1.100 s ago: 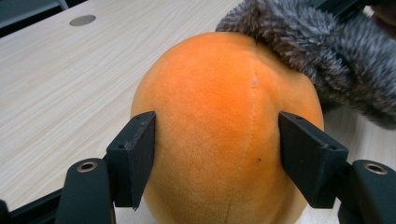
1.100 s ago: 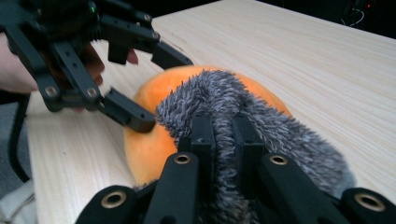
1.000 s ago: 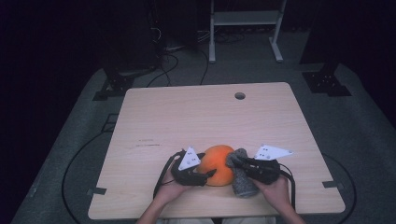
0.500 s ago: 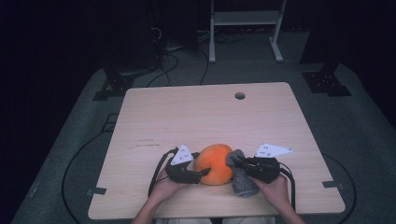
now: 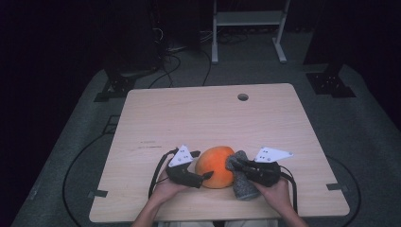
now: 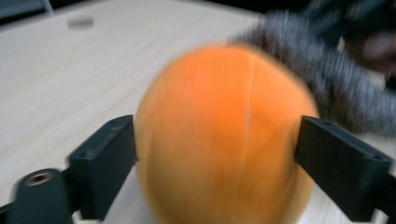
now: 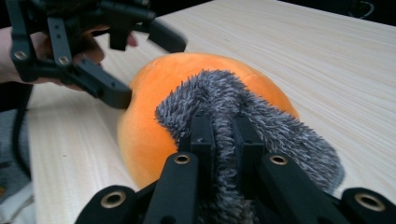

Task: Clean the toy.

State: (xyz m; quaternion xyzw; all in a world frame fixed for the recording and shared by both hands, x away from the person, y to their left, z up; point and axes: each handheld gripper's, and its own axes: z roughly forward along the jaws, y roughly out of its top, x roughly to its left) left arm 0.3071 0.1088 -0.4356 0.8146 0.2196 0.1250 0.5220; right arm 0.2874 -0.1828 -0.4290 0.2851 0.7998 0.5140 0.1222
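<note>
We judged the orange plush ball point(image 5: 216, 166), resting near the table point(image 5: 198, 113) front edge, soft and light. The left gripper point(image 6: 217, 140) had just been opening, jaws flanking its widest part. The right gripper point(image 7: 223, 135) was clamped on the grey fuzzy cloth point(image 7: 261, 126).

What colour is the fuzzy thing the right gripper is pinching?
Grey, with fine speckly fibres. The fuzzy cloth shows best in the right gripper view.

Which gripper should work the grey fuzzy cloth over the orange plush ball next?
Right, probably. The right gripper is shut on the grey fuzzy cloth lying against the round orange plush ball. The left gripper, jaws just opening, merely straddles the ball.
</note>
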